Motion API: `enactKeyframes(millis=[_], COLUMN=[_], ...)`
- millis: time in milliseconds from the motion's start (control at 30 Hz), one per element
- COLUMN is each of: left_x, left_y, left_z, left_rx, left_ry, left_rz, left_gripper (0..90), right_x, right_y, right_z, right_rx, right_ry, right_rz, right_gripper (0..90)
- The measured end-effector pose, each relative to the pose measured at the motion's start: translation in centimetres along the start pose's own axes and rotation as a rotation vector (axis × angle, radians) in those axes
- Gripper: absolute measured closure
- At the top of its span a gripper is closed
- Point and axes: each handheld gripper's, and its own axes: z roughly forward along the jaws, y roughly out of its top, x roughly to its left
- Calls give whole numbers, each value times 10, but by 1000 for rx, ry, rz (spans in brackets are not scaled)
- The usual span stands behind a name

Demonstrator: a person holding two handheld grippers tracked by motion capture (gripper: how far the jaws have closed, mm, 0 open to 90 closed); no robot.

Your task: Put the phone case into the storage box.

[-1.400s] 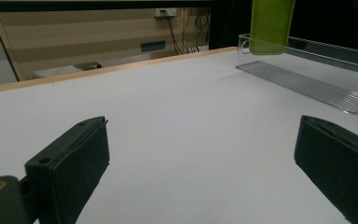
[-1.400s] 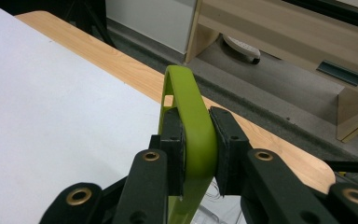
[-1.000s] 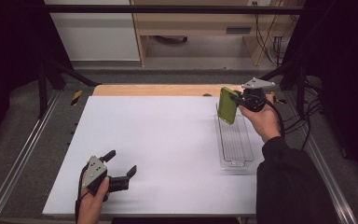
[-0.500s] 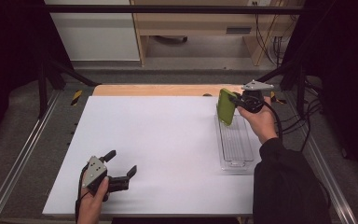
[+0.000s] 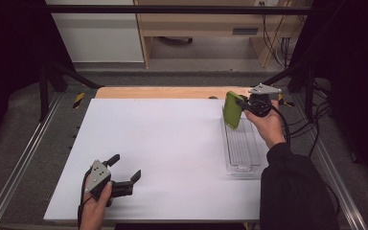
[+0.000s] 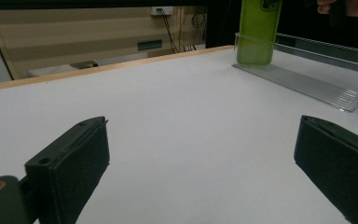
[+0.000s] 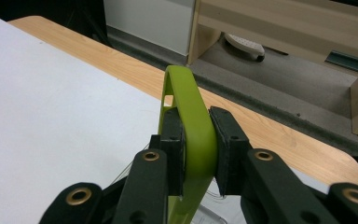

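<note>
- Gripping a flat lime-green plastic case with rounded corners [image 5: 233,109], the right gripper [image 5: 243,104] holds it over the far end of the clear ribbed plastic tray [image 5: 242,148], which is the landmark for everything below.
- The right gripper view shows what the high view cannot: both black pads press flat on the two broad faces of the green case [image 7: 190,122], with its thin rounded edge rising between them and a small rectangular cut-out near that edge.
- The left gripper view shows the case [image 6: 258,31] from the side, hanging upright with its lower end at the tray's [image 6: 317,70] far end; whether it touches the tray floor I cannot tell.
- The high view alone gives the layout: the tray lies lengthwise away from the person on the white tabletop [image 5: 163,143], near its right edge.
- The case's long axis runs nearly vertical, slightly tilted, its top above the tray wall and its bottom pointing down into the tray; one broad face turns toward the tabletop on the left of the tray.
- The left gripper [image 5: 124,173] rests low on the white top, well apart from the tray, toward the near left corner.
- Its jaws stand wide apart with nothing between them, pointing roughly toward the tray.
</note>
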Motion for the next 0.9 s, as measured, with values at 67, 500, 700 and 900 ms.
enactKeyframes(millis=[67, 500, 700, 900], left_x=[0, -1, -1, -1], left_y=[0, 0, 1, 1], left_z=[0, 0, 0, 0], left_rx=[-1, -4, -5, -5], left_ry=[-2, -6, -6, -7], left_rz=[1, 0, 0, 0], left_gripper=[27, 27, 27, 27], right_x=[-1, 1, 4, 5], right_y=[-1, -1, -3, -4], right_z=[0, 1, 1, 1], right_rx=[-1, 2, 25, 35], right_ry=[1, 18, 18, 8], right_rz=[-4, 2, -14, -23], right_gripper=[764, 759, 749, 733])
